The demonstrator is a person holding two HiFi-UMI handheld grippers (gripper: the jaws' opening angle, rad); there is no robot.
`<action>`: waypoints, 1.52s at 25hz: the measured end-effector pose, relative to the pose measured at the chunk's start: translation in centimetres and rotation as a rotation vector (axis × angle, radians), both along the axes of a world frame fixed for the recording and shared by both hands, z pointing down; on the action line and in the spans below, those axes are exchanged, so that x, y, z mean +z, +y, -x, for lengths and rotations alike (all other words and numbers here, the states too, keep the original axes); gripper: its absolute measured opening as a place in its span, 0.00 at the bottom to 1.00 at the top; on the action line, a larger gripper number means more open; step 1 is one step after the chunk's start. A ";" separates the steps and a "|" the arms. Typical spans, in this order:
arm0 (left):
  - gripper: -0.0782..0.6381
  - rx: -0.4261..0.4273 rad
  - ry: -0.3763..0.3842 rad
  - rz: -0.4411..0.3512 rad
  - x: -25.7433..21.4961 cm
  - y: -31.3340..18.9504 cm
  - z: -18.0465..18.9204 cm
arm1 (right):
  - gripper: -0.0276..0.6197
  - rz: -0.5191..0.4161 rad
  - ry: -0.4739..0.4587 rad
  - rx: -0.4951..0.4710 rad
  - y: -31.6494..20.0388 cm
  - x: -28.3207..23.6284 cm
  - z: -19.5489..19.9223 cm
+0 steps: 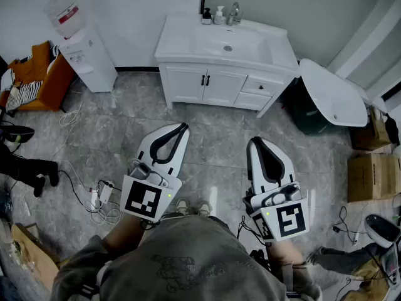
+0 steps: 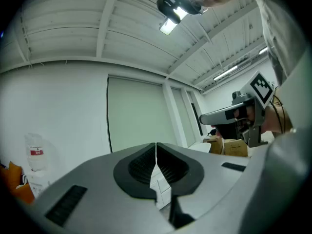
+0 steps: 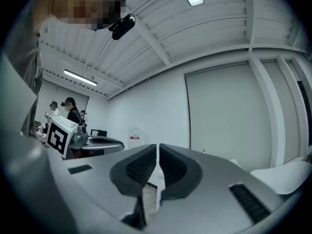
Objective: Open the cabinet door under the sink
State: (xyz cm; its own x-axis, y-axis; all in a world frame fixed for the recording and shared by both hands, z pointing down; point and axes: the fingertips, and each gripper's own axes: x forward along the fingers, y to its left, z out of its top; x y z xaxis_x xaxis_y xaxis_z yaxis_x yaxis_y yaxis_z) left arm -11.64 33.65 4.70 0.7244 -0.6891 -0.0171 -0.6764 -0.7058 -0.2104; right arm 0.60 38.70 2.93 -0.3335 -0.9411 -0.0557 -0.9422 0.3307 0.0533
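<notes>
Currently holding left gripper (image 1: pixel 180 128) and right gripper (image 1: pixel 257 143) clenched on nothing, side by side, aimed at closed cabinet door (image 1: pixel 220 88) under sink (image 1: pixel 182 39), well apart across floor (image 1: pixel 213 127).

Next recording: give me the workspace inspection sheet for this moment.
Surface: grey floor tiles.
Job's things: sink cabinet, doors shut, untouched.
Clutter: cardboard boxes at right, orange seat at left, bottles by the tap.
Claws: left claw and right claw shut, empty, well short of the cabinet.
Cables: power strip and cords on the floor at left.
Surroundings: water dispenser; people in the background.
</notes>
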 end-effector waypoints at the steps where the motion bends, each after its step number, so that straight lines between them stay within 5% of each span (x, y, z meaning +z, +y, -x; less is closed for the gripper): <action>1: 0.14 0.000 0.000 -0.002 -0.1 0.0 0.0 | 0.10 0.000 -0.001 -0.001 0.0 0.0 0.0; 38: 0.14 -0.044 -0.023 -0.006 3.0 -1.4 -6.5 | 0.10 0.030 -0.046 -0.075 -3.2 4.7 -6.0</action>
State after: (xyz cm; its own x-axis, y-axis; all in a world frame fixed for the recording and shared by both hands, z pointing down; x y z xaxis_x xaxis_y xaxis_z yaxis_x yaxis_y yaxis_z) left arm -5.10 32.21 7.73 0.6935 -0.7204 -0.0052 -0.7018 -0.6740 -0.2307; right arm 6.65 35.48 7.63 -0.4005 -0.9152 -0.0446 -0.9161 0.4009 -0.0003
